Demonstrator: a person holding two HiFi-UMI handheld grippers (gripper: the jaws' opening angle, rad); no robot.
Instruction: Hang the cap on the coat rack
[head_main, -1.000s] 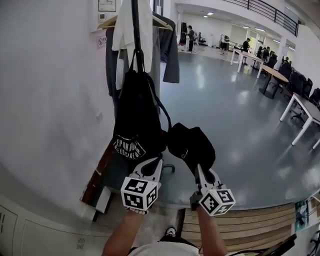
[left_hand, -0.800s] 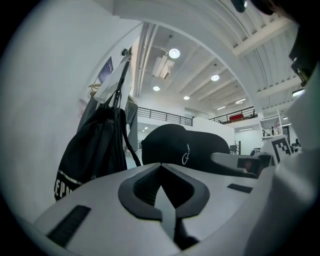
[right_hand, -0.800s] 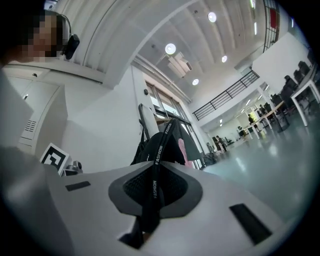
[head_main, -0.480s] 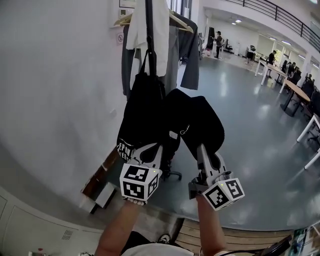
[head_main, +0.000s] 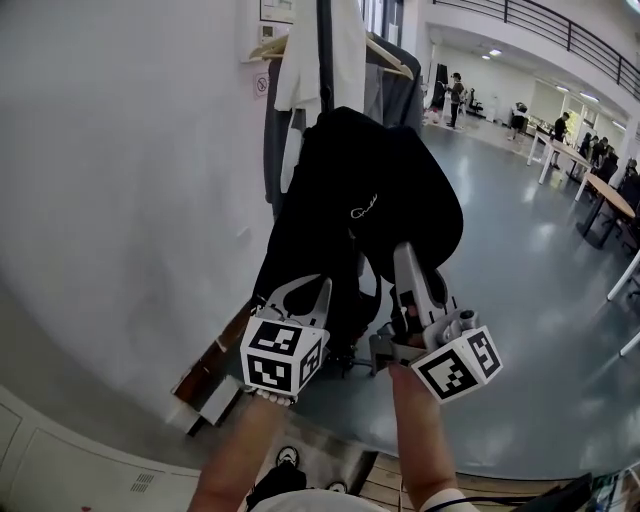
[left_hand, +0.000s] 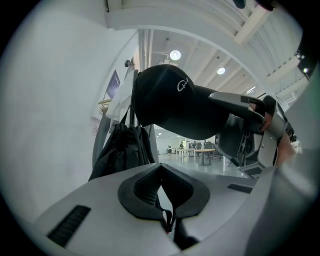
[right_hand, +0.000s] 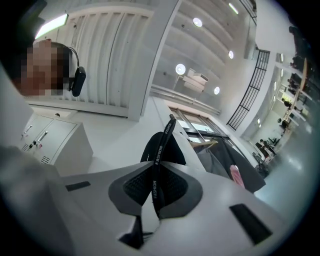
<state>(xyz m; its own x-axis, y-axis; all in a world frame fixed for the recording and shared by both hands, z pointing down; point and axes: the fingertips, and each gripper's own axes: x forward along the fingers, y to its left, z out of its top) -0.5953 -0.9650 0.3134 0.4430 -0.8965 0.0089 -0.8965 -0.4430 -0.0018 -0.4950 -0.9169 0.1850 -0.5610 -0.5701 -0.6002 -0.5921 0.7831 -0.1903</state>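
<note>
Cap (head_main: 400, 190): one, strap clamped in right tool (head_main: 410, 265) | left tool (head_main: 298, 290): clenched, empty | coat rack (head_main: 325, 50): one

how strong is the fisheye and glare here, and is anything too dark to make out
Head view: the wall bows at the edges, the glossy floor carries pale glare, and the black cap and black bag merge but for the cap's white logo. Left gripper view: dark round border, blooming ceiling lamp, cap sharp. Right gripper view: same border, strap print crisp.
</note>
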